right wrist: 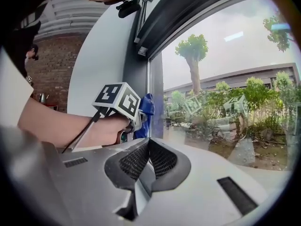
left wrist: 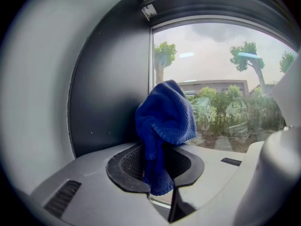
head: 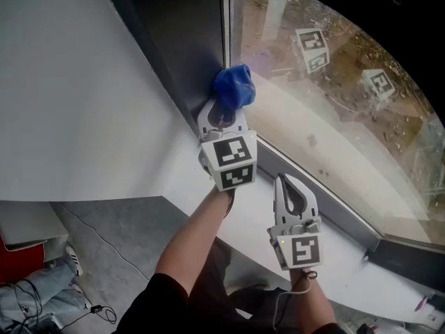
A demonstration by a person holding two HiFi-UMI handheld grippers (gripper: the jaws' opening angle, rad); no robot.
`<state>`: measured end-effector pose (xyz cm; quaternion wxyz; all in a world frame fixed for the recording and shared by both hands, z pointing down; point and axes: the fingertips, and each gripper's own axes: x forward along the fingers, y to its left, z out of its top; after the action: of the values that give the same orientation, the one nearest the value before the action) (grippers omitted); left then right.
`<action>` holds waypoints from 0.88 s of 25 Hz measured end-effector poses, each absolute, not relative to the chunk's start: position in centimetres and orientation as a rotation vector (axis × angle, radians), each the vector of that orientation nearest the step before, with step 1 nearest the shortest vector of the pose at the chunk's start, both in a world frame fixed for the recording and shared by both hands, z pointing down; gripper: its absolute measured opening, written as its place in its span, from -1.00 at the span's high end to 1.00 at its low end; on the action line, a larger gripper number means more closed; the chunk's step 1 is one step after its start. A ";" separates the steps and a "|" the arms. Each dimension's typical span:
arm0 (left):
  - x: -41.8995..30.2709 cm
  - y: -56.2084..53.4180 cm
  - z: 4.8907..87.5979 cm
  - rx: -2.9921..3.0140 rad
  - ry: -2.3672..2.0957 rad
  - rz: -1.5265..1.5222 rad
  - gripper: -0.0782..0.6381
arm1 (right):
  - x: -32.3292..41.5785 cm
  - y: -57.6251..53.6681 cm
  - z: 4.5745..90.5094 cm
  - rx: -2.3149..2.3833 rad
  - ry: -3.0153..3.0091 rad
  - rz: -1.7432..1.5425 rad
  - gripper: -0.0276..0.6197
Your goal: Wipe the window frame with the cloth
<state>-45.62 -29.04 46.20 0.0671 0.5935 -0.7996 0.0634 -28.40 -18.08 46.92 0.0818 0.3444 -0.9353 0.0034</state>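
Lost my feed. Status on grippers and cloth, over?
Left gripper shut on blue cloth, at window frame lower corner. Right gripper shut, empty. Nothing in the way.

White wall [head: 76, 96] on the left, grey floor [head: 118, 232] below it. Big glass pane [head: 348, 103] on the right, white sill [head: 348, 284] running under it. Flat daylight coming in. Outside: overcast sky [left wrist: 207, 39], trees [left wrist: 162, 55], low building [left wrist: 216, 86], scrubby ground close to the glass

The cloth [head: 233, 85] sits in the window frame's [head: 184, 40] lower corner, left gripper [head: 222, 111] just before it — right gripper [head: 290, 181] farther right, over the sill [head: 257, 207].
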 end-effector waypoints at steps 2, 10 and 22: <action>-45.6 -29.1 46.4 1.752 -2.383 0.157 0.54 | -28.0 -18.3 46.7 1.037 -2.803 0.031 0.90; -45.7 -29.2 50.1 1.698 -2.366 0.185 0.54 | -28.4 -18.8 48.9 1.003 -2.809 0.025 0.90; -44.8 -29.2 54.0 1.691 -2.362 0.206 0.54 | -30.3 -20.2 52.6 0.961 -2.762 0.013 0.90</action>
<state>-44.83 -29.16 54.01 0.1145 0.5768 -0.8058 0.0702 -30.26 -20.20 52.56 0.1084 0.3267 -0.9389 0.0045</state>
